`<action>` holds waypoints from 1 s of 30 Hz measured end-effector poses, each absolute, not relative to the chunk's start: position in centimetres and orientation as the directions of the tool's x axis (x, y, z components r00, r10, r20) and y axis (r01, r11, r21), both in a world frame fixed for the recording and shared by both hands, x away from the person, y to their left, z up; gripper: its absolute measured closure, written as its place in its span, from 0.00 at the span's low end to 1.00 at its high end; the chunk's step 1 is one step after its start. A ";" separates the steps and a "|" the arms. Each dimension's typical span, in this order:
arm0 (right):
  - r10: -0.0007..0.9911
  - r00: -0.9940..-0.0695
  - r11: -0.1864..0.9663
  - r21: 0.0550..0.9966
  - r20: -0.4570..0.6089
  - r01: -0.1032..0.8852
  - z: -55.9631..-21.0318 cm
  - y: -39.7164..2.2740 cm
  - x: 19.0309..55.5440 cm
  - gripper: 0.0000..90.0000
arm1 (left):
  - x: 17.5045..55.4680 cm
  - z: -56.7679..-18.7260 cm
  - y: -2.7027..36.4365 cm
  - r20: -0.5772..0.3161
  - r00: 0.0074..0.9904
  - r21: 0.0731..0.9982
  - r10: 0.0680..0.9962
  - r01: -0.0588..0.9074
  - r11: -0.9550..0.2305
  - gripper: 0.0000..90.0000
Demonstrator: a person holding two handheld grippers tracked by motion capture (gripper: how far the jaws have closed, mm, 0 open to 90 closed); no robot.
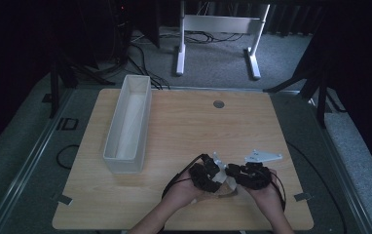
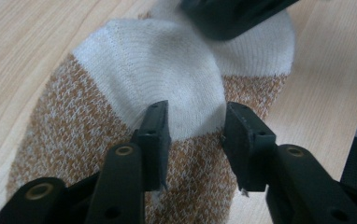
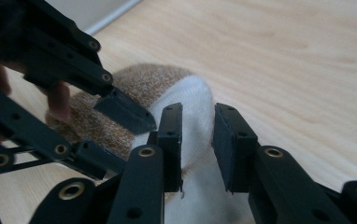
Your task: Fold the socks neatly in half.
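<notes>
High view: near the table's (image 1: 184, 122) front edge, we see both grippers, left (image 2: 193, 140) and right (image 3: 197, 142), jaws parted astride the sock (image 2: 134, 79), not clamping.

In the high view, both grippers hide most of the sock (image 1: 221, 184).

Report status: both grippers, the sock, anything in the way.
Left gripper open, fingers astride the sock. Right gripper open over the sock's white end. Sock flat on table. White bin far left, no obstruction.
</notes>
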State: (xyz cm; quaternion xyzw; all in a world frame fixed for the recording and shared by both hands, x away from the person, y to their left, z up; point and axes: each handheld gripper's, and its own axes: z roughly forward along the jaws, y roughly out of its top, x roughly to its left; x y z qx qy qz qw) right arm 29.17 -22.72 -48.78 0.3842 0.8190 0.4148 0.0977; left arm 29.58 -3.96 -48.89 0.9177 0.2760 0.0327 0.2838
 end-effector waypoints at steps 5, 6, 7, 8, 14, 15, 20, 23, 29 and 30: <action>0.706 -0.696 0.422 0.712 0.131 0.562 -50.1 -21.6 29.5 0.92 | 29.3 -48.8 -3.9 -0.110 0.851 0.548 0.514 0.483 -0.683 0.88; 0.704 -0.698 0.422 0.713 0.131 0.560 -49.9 -21.5 29.4 0.93 | 29.2 -48.6 -3.9 -0.114 0.851 0.551 0.513 0.484 -0.680 0.90; 0.702 -0.702 0.429 0.715 0.120 0.551 -49.7 -21.4 29.3 0.94 | 29.1 -48.4 -3.8 -0.117 0.851 0.556 0.512 0.483 -0.677 0.93; 0.698 -0.708 0.436 0.718 0.110 0.542 -49.4 -21.3 29.1 0.94 | 29.1 -48.1 -3.8 -0.111 0.851 0.564 0.513 0.479 -0.673 0.93; 0.687 -0.721 0.425 0.755 0.091 0.500 -47.0 -21.8 27.8 0.94 | 28.4 -46.1 -3.4 -0.121 0.860 0.608 0.495 0.459 -0.648 0.94; 0.686 -0.721 0.412 0.763 0.100 0.498 -46.7 -22.0 27.6 0.94 | 28.3 -45.8 -3.3 -0.124 0.862 0.615 0.491 0.455 -0.644 0.92; 0.681 -0.723 0.401 0.770 0.111 0.496 -45.8 -22.9 26.5 0.94 | 28.2 -44.9 -2.9 -0.109 0.856 0.647 0.505 0.446 -0.618 0.81; 0.691 -0.715 0.406 0.763 0.103 0.502 -46.2 -23.4 26.1 0.94 | 28.6 -45.6 -2.7 -0.085 0.847 0.630 0.525 0.454 -0.630 0.81; 0.724 -0.683 0.426 0.717 0.096 0.552 -48.4 -24.5 26.0 0.94 | 29.5 -48.4 -3.1 -0.090 0.841 0.557 0.534 0.487 -0.673 0.86; 0.729 -0.678 0.430 0.708 0.094 0.560 -48.8 -24.6 26.0 0.94 | 29.6 -48.8 -3.0 -0.096 0.842 0.555 0.531 0.488 -0.674 0.86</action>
